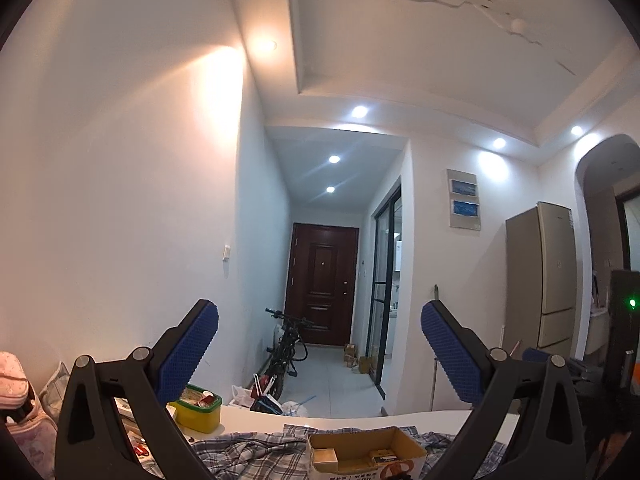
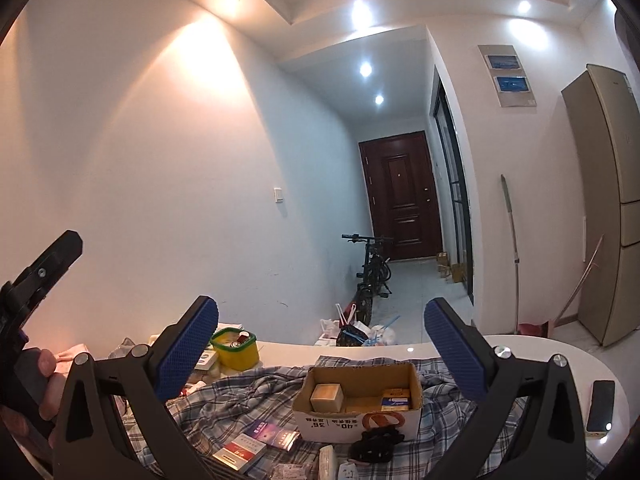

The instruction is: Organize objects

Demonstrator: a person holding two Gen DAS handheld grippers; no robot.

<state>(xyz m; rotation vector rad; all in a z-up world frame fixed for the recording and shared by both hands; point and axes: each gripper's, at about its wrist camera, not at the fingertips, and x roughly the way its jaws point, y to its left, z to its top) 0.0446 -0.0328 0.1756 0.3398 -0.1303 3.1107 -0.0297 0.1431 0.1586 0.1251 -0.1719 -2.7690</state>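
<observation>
A: Start with your left wrist camera. What do you have there?

B: Your left gripper (image 1: 320,344) is raised above the table (image 1: 360,416), its blue fingers (image 1: 188,352) spread wide with nothing between them. Below it the cardboard box (image 1: 364,454) sits open on the plaid cloth (image 1: 248,452), and a yellow tub (image 1: 198,408) stands near the far left edge of the table.

A: And the right wrist camera?

B: Your right gripper (image 2: 320,348) is also spread wide and empty, held above the same table (image 2: 520,344). The cardboard box (image 2: 360,412) lies just ahead between the fingers, with a tan block (image 2: 327,397) and a small yellow-and-blue pack (image 2: 395,399) inside it. On the plaid cloth (image 2: 240,400) in front of the box you see a red-and-white pack (image 2: 240,454), a purple pack (image 2: 276,434) and a black bundle (image 2: 376,446). The yellow tub (image 2: 236,350) stands behind, and a phone (image 2: 600,406) lies at the right edge.
</observation>
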